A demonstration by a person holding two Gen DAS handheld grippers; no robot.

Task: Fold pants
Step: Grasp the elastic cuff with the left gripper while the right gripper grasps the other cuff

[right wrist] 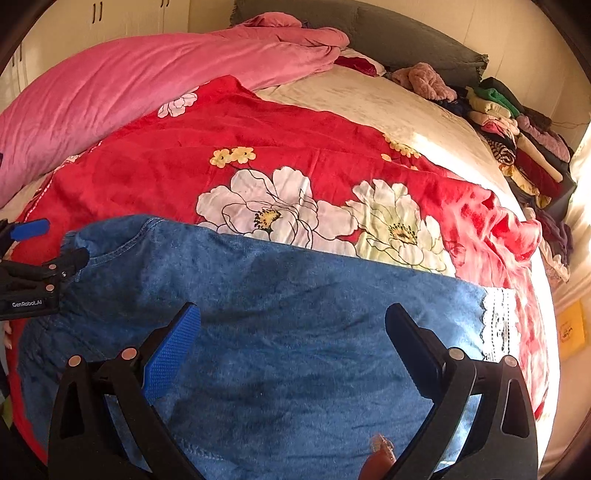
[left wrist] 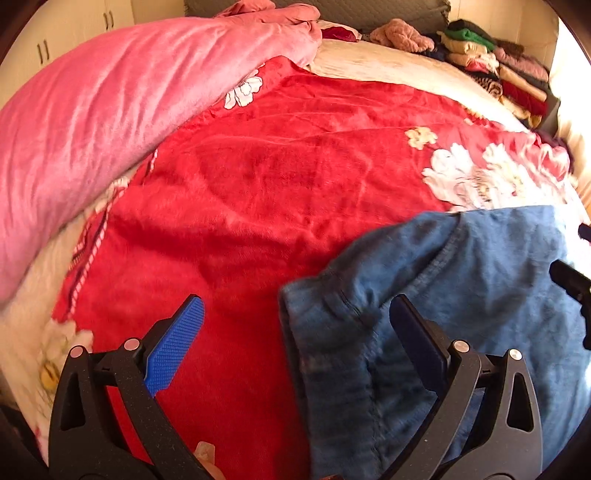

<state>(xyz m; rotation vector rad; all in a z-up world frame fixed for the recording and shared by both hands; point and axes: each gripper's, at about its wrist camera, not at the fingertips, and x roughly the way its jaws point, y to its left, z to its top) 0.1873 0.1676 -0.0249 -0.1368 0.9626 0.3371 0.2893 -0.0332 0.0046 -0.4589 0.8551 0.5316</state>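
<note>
Blue denim pants (right wrist: pixel 295 295) lie flat across a red floral blanket (right wrist: pixel 258 155), with a white lace hem (right wrist: pixel 498 325) at their right end. My right gripper (right wrist: pixel 291 325) hovers open over the middle of the pants, nothing between its fingers. In the left wrist view the pants (left wrist: pixel 461 295) fill the lower right. My left gripper (left wrist: pixel 295 321) is open at their left end: the right finger is over the denim and the left blue pad (left wrist: pixel 177 347) is over the blanket. From the right wrist view the left gripper (right wrist: pixel 62 240) shows at the left edge.
A pink duvet (left wrist: pixel 110 122) is heaped along the left side of the bed. Stacked folded clothes (right wrist: pixel 524 147) line the far right edge. A cream sheet (right wrist: pixel 388 107) and a grey headboard (right wrist: pixel 406 33) lie beyond; wardrobe doors (left wrist: pixel 74 29) stand at the far left.
</note>
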